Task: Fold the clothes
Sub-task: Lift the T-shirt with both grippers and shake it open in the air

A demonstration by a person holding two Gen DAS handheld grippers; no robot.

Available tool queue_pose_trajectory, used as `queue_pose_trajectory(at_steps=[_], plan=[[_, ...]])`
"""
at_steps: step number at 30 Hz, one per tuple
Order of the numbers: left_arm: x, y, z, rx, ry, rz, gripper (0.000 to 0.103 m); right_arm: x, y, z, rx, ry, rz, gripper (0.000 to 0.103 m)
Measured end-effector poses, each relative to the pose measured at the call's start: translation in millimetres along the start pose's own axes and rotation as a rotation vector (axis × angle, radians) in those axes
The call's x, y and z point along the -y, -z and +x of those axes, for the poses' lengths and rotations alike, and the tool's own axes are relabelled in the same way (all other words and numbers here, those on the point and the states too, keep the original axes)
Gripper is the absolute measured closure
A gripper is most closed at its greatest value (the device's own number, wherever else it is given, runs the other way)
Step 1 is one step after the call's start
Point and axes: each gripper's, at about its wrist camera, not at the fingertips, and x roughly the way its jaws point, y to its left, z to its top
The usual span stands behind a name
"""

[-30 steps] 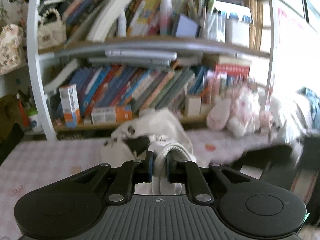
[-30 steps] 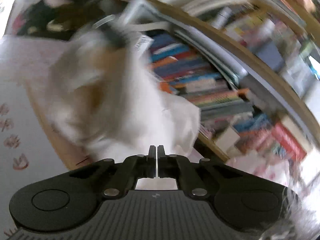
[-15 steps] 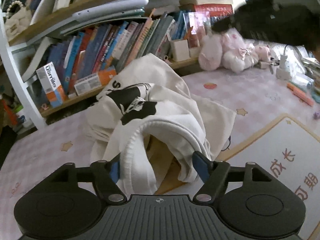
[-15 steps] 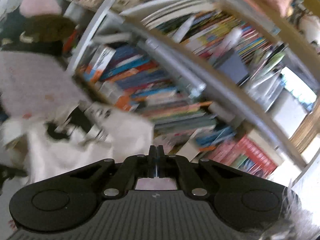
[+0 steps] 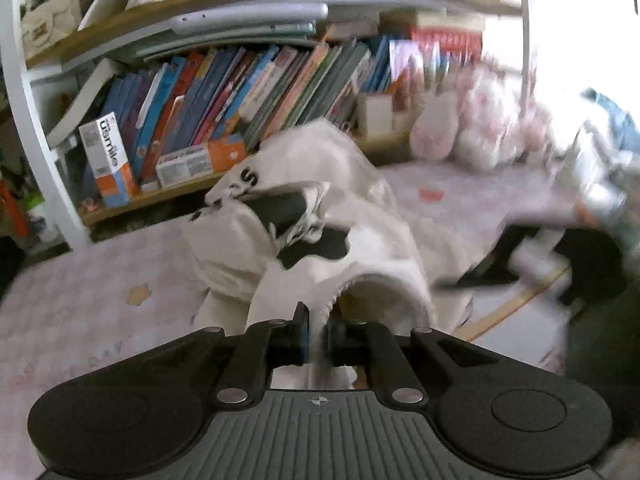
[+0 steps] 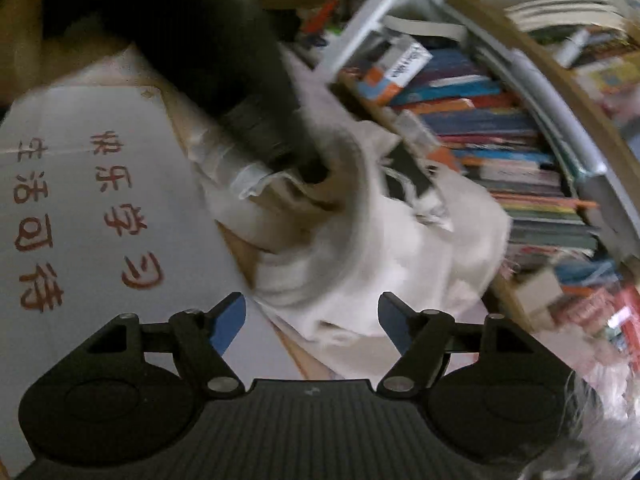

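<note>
Two hand-held grippers show, one per view. The bookshelf (image 5: 248, 92) is the largest thing, filling the upper half of the left wrist frame and the upper right of the right wrist frame (image 6: 520, 128); its lower shelf is packed with leaning books (image 5: 224, 96), and a white and orange box (image 5: 108, 160) stands at the left end with a flatter orange and white box (image 5: 200, 160) lying next to it. Pink and white plush toys (image 5: 460, 136) sit blurred at the right end of that shelf.

The tabletop (image 5: 88, 280) with its pale pink cover spreads across the middle of the left wrist frame. A white mat with red characters (image 6: 100, 200) takes the left side of the right wrist frame.

The white sweatshirt (image 5: 320, 240) with black print lies crumpled in a heap in the centre of the left wrist frame, partly on the pink cover and partly over the mat's edge; in the right wrist frame it sits in the centre (image 6: 360, 248).

The left hand-held gripper (image 5: 318, 336), at the bottom centre, has its fingers pressed nearly together, pinching a ribbed edge of the sweatshirt. The right hand-held gripper (image 6: 312, 320), at the bottom of its frame, is spread wide, with the near hem of the sweatshirt lying between its blue-padded fingertips (image 6: 230, 320); whether they touch the cloth cannot be told.
</note>
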Motion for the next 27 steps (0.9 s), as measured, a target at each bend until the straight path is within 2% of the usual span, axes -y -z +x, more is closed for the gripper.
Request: queue_pose_trajectory(at_steps=[2,3,4,5,6,7,8,9,11,12,15,19,20,24,27], plan=[[-8,-9,-17,0.056,0.09,-0.065,0.096,-8,-3,11,0.007,0.034,-0.027,0.032],[-11,-11,-22,0.07,0.111,-0.084,0.096,-8,-3,15,0.007,0.072,-0.041,0.038],[-14,-14,-26,0.078,0.123,-0.101,0.096,-8,-3,18,0.006,0.116,-0.056,0.061],[-18,-14,-27,0.08,0.11,-0.115,0.094,-4,-3,18,0.002,0.133,-0.05,0.078],[-22,-14,-28,0.078,0.087,-0.128,0.09,2,-3,18,-0.003,0.144,-0.039,0.1],[-24,-13,-28,0.078,0.046,-0.127,0.088,15,-4,12,0.0,0.143,0.012,0.098],[-25,-10,-27,0.067,0.009,-0.118,0.077,26,-5,3,0.014,0.159,0.049,0.099],[-25,-6,-25,0.052,-0.024,-0.108,0.054,37,-6,-7,0.032,0.179,0.081,0.099],[-25,2,-23,0.039,-0.063,-0.086,0.03,57,-11,-29,0.069,0.232,0.09,0.099],[-23,7,-23,0.046,-0.057,-0.075,0.027,67,-14,-39,0.088,0.259,0.092,0.099],[-5,18,-16,0.027,-0.031,-0.007,0.026,92,-24,-64,0.137,0.313,0.1,0.099],[37,34,-2,0.005,-0.041,0.173,0.025,111,-37,-84,0.176,0.354,0.123,0.099],[46,37,0,0.013,-0.057,0.224,0.025,116,-40,-86,0.181,0.361,0.122,0.099],[69,43,14,0.046,-0.172,0.316,0.025,129,-47,-96,0.188,0.379,0.123,0.099],[68,43,22,0.055,-0.25,0.299,0.026,134,-46,-101,0.184,0.392,0.126,0.099]])
